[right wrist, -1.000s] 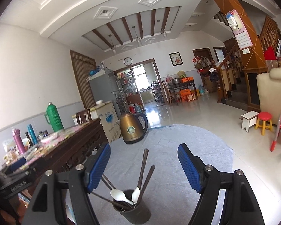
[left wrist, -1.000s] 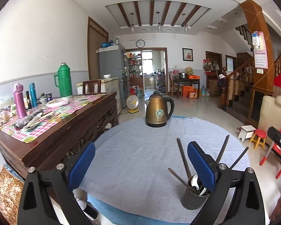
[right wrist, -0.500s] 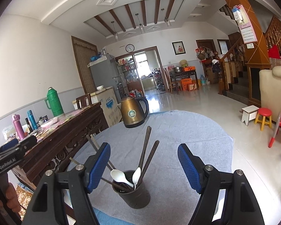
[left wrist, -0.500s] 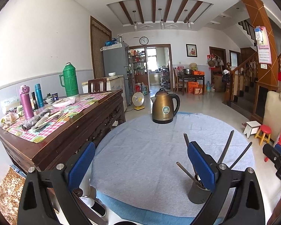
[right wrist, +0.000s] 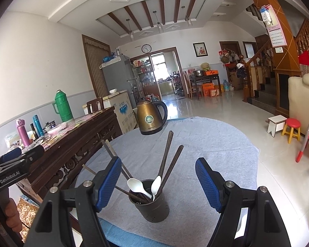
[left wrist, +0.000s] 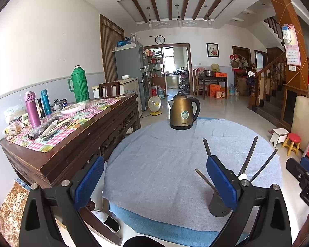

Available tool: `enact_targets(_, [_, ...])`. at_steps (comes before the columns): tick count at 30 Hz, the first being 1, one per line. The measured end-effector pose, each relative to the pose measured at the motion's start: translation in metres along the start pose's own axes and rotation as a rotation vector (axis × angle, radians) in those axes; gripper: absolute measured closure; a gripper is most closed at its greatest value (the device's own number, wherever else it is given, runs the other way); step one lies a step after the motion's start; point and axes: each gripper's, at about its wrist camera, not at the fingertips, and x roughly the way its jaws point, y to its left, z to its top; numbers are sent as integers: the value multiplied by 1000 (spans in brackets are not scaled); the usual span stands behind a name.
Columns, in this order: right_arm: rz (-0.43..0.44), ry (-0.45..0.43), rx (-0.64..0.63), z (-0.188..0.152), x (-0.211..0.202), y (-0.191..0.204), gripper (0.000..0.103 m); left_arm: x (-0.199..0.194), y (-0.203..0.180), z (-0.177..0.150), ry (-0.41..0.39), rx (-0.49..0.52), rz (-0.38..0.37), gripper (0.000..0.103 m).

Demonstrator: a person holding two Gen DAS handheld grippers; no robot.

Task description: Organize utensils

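A dark utensil holder (right wrist: 152, 203) stands on the round table's blue-grey cloth (right wrist: 206, 144), near the front edge. It holds several dark chopsticks (right wrist: 166, 154) and two white spoons (right wrist: 137, 186). My right gripper (right wrist: 158, 183) is open and empty, raised just before the holder. In the left wrist view the holder (left wrist: 217, 204) is partly hidden behind the right finger (left wrist: 221, 183). My left gripper (left wrist: 154, 183) is open and empty above the cloth (left wrist: 164, 164), left of the holder.
A bronze electric kettle (left wrist: 183, 111) stands at the table's far side. A wooden sideboard (left wrist: 72, 142) with flasks, a green thermos (left wrist: 78, 84) and clutter stands to the left. Stools (left wrist: 292, 144) and a sofa are on the right.
Both grippers have pulled back and up from the holder, which now sits farther off in both views. Both stay open and empty.
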Motion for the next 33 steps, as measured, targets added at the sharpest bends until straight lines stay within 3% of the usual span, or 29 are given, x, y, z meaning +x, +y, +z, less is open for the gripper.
enact_targets(7, [17, 14, -13, -2, -5, 10, 25, -5, 12, -1, 16, -83, 60, 3])
enact_targets(13, [31, 40, -20, -9, -14, 15, 25, -10, 13, 0, 35, -53, 129, 3])
enact_targets(33, [-20, 115, -2, -11, -24, 23, 25, -35, 17, 4, -9, 1, 143, 3])
